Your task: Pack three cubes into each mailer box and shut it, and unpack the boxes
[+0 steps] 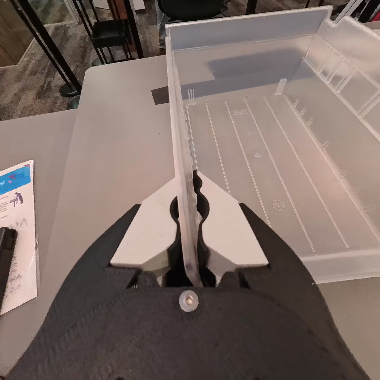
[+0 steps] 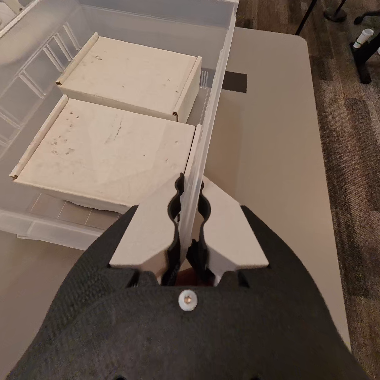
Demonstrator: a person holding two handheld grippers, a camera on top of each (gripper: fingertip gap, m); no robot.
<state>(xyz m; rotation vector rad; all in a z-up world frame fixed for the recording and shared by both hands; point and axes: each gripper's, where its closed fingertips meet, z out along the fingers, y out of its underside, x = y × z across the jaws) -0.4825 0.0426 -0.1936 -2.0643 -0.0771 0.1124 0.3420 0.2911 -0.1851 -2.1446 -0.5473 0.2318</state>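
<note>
In the left wrist view, my left gripper (image 1: 192,174) is shut on the left side wall (image 1: 177,123) of an empty clear plastic bin (image 1: 267,164) on the grey table. In the right wrist view, my right gripper (image 2: 192,178) is shut on the right side wall (image 2: 221,82) of a clear plastic bin. Two closed white mailer boxes lie flat in that bin, a near one (image 2: 102,154) and a far one (image 2: 131,76). No cubes show in either view.
A second clear bin adjoins each gripped one, on the right (image 1: 359,61) and on the left (image 2: 12,30). Black tape patches (image 1: 160,95) (image 2: 235,83) mark the table. A printed leaflet (image 1: 16,226) and a black object (image 1: 6,257) lie at left. Black posts (image 1: 51,51) stand beyond the table edge.
</note>
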